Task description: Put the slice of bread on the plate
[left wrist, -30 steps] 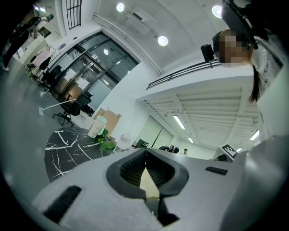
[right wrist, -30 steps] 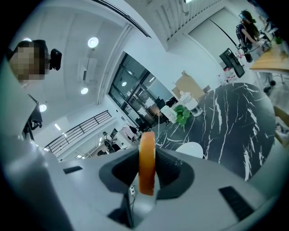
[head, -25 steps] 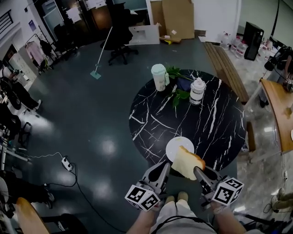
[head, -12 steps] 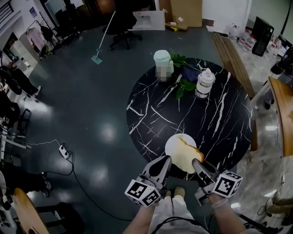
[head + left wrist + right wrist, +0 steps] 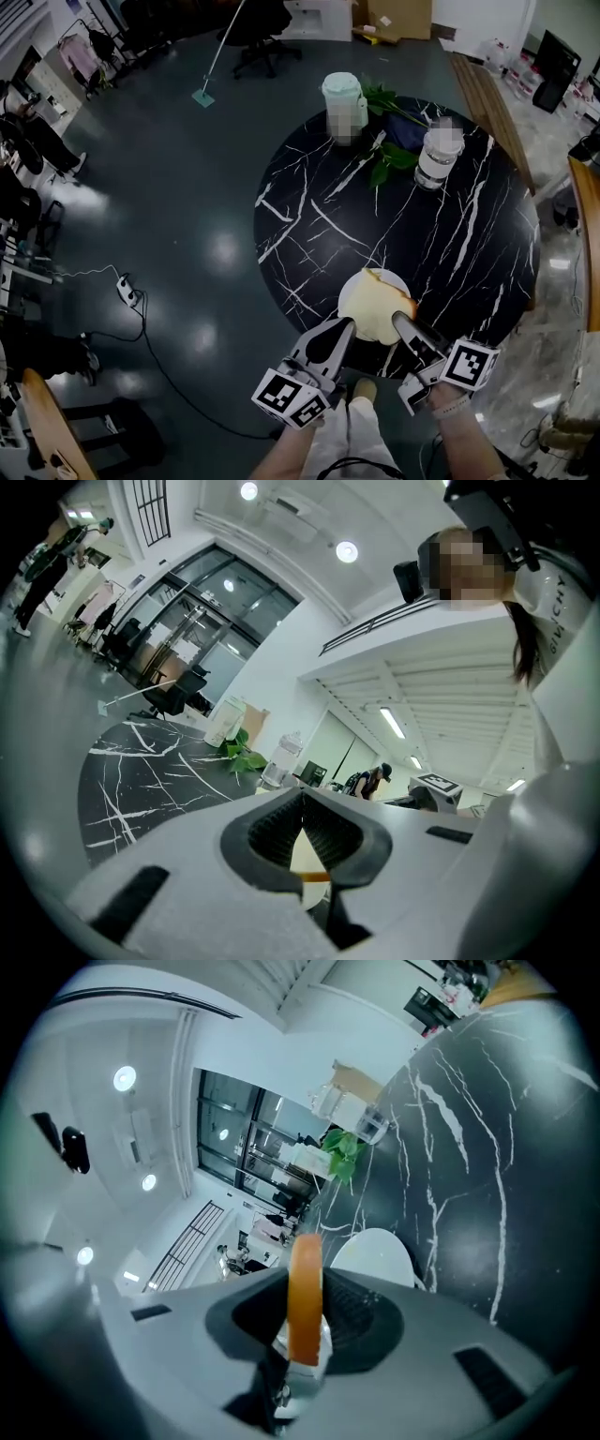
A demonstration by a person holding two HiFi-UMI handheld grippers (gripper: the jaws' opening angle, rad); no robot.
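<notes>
Bread slice (image 5: 377, 305) pinched in right gripper (image 5: 401, 322) over white plate (image 5: 375, 1252); left gripper (image 5: 346, 325) pressed together, empty.

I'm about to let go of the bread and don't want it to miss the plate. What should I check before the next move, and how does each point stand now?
1. Right tool grips the slice of bread: ok, its jaws are closed on the crust edge.
2. Slice is above the plate: ok in the head view.
3. Slice rests on the plate: cannot tell, no view shows contact.
4. Plate has nothing else on it: ok, as far as it shows.
5. Left tool is out of the way: ok, shut, empty, beside the plate.
6. Plate sits fully on the table: ok, though near its edge.
</notes>
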